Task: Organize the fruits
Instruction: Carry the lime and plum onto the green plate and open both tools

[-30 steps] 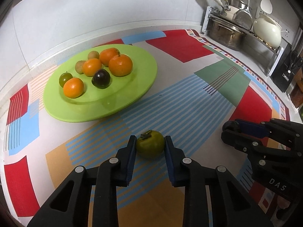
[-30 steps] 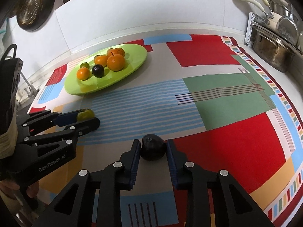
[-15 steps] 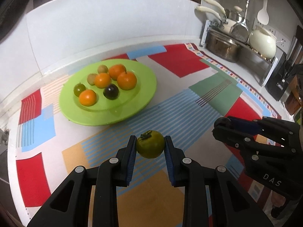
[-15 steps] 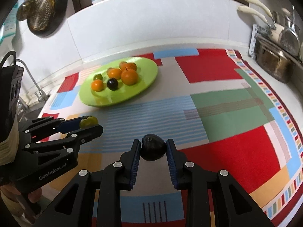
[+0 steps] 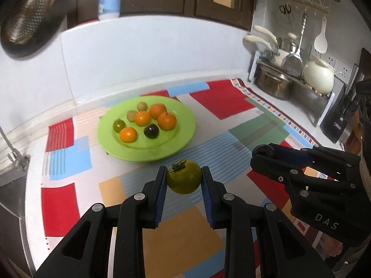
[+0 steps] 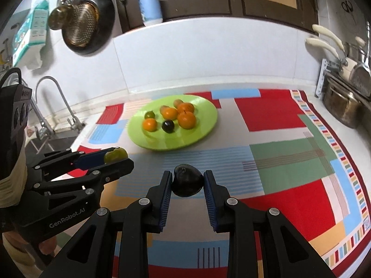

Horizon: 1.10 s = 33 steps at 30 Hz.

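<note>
- Both grippers had risen since the earlier frames, each carrying its fruit up from the patterned cloth (image 5: 234,106), and more of the wall and the cupboards came into view.
- At the far left of the counter, a tap (image 6: 49,85) stood over a sink, and a dark pan (image 6: 85,20) hung on the wall above it.
- On the far left part of the cloth, near the back wall, lay the green plate (image 5: 185,125). It carried four orange fruits, one dark plum (image 5: 151,131) and three small greenish fruits, all close together.
- The left gripper (image 5: 184,180) was clenched on a green tomato (image 5: 183,179), both blue pads pressing its sides, in the air above the near part of the cloth, in front of the plate.
- The right gripper (image 6: 187,184) was grasping a dark fruit (image 6: 187,183) in the same way, above the striped blue patch, to the right of the left gripper.
- At the far right corner of the counter, a rack (image 5: 324,102) held a steel pot (image 5: 273,85) and a white kettle (image 5: 318,76).
</note>
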Each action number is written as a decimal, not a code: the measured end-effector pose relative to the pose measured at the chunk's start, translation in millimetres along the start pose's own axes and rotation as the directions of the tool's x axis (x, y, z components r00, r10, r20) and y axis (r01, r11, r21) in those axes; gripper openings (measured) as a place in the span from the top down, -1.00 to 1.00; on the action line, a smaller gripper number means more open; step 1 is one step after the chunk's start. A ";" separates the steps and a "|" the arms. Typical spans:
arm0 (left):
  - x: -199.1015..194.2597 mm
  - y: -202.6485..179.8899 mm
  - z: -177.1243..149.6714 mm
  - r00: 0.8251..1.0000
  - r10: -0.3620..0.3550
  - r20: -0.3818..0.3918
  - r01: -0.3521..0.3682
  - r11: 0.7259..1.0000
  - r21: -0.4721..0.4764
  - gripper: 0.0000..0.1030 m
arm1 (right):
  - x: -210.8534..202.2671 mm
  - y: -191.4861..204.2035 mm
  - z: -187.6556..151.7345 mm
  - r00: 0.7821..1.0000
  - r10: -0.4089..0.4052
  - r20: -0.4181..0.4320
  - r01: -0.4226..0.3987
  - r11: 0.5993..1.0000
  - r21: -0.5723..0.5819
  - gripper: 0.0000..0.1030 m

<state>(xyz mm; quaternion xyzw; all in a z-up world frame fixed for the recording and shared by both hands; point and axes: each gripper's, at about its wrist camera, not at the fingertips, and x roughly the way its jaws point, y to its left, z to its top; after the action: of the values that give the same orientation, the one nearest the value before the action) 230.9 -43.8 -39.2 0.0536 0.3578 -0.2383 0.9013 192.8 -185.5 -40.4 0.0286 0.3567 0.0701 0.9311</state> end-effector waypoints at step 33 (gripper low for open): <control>-13.8 30.0 57.8 0.982 0.120 0.147 -0.118 0.993 -0.022 0.44 | 6.1 23.7 82.1 0.988 0.061 0.145 -0.046 0.993 -0.106 0.44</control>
<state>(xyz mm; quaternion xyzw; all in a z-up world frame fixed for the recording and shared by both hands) 272.0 -27.4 10.4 0.0510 0.2876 -0.1847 0.9384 249.5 -161.4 19.1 -0.0043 0.2819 0.1111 0.9530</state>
